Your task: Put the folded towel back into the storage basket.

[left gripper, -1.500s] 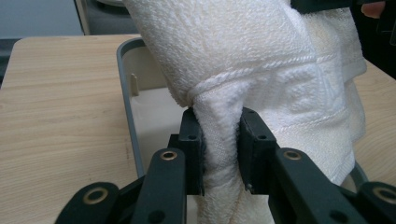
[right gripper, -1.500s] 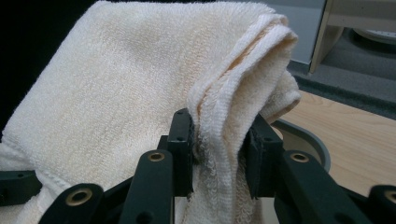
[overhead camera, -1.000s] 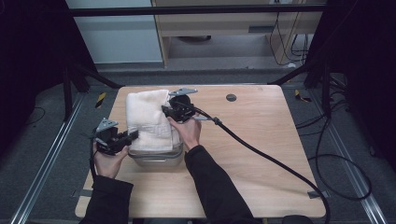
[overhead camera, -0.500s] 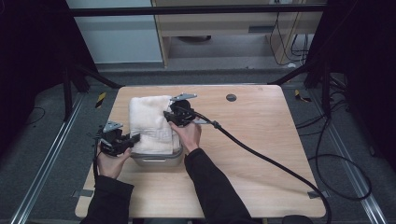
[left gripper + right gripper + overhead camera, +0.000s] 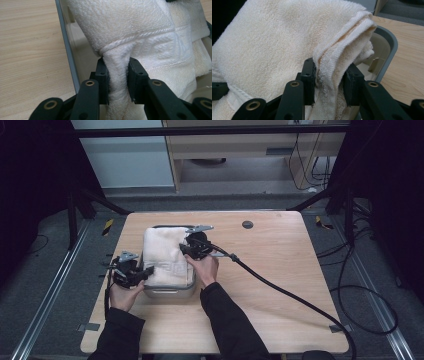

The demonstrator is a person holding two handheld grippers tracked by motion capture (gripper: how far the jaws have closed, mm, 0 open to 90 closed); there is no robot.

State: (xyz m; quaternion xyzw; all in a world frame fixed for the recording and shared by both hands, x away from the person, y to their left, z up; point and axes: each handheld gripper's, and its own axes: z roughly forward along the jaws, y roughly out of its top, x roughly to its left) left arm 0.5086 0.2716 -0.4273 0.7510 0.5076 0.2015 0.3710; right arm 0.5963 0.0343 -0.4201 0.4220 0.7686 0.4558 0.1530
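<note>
My left gripper (image 5: 148,271) clamps a hemmed corner of the white towel (image 5: 162,255) draped over the grey bin (image 5: 170,292); my right gripper (image 5: 183,248) pinches its far folded edge. The right gripper view reveals the bin's hollow interior.

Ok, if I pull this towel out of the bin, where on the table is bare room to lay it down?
The whole stretch right of the bin is bare wood, crossed only by the right gripper's cable; the near edge is partly taken by the forearms. The left gripper crowds the narrow left strip. Both grippers hold the towel.
</note>
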